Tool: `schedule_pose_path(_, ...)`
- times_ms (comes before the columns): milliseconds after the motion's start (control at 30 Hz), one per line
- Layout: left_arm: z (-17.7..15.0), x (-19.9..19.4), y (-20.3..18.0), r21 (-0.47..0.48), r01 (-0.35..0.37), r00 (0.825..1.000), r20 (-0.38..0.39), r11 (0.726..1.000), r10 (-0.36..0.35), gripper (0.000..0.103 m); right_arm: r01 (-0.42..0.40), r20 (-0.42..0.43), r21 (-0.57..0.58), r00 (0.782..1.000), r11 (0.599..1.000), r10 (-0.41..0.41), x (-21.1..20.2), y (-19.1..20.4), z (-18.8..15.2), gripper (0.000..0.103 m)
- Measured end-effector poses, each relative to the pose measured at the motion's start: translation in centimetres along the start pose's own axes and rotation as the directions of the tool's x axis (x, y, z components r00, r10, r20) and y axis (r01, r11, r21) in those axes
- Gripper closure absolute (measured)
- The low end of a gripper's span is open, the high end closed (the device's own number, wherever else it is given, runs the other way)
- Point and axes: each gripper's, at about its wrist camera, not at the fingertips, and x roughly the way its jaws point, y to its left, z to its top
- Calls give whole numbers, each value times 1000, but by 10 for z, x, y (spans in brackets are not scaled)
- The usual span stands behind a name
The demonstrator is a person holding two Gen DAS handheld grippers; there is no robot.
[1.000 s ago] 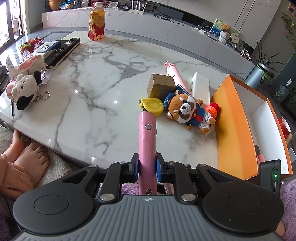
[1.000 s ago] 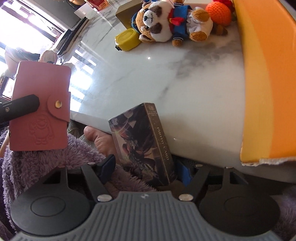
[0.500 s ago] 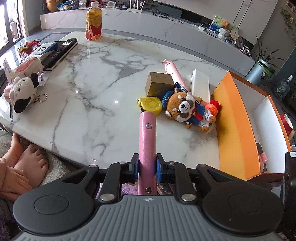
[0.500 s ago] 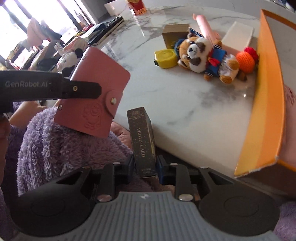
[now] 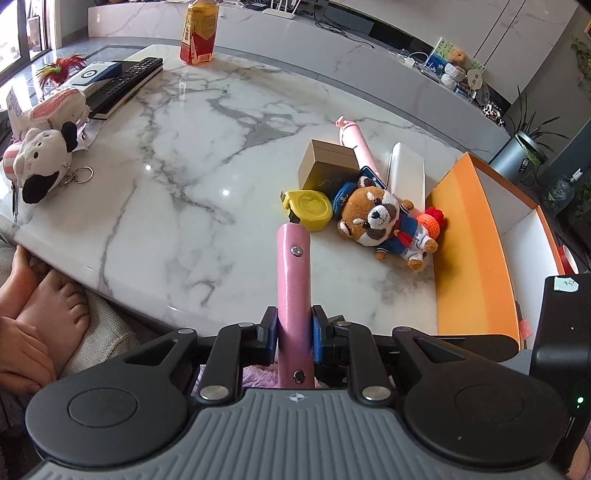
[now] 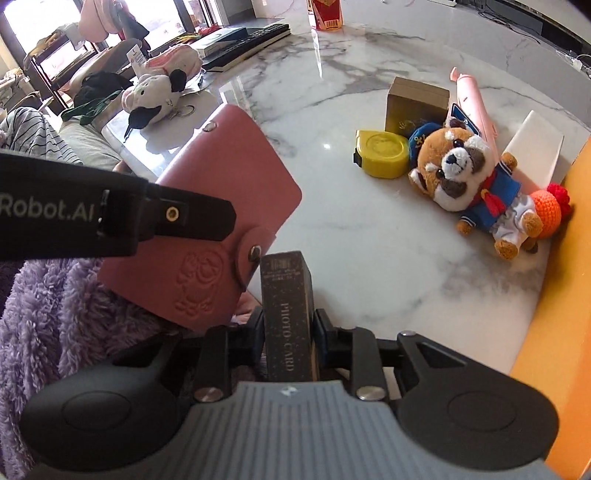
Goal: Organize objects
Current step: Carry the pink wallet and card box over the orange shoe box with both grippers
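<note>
My left gripper is shut on a pink card wallet, held edge-on just off the near table edge; the wallet also shows in the right wrist view. My right gripper is shut on a dark photo-card box, held upright beside the wallet. On the marble table lie a red panda plush, a yellow tape measure, a gold box, a pink tube, a white flat box and an orange crochet ball. An open orange box stands at the right.
A cow plush with key ring, a pink plush, a remote control and a drink bottle sit at the table's far left. A person's bare feet are below the near edge. A purple fleece lies under the grippers.
Both grippers rose and swung toward the table. The right gripper turned from the table edge to face the plush pile, and the wallet moved closer beside the photo-card box.
</note>
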Motion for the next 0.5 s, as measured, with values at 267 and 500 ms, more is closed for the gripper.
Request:
schedule_pose_path(267,11,-39,-33,54,69,993,92,996,-73,82,-6,185,160,982,987,-24,-79,-30,-8,79)
schedule_pose_path(500,25,-64,-103,159,227,960,129,961,-248,82,29,376,326,913,945,-157,-186,-86,-36,79)
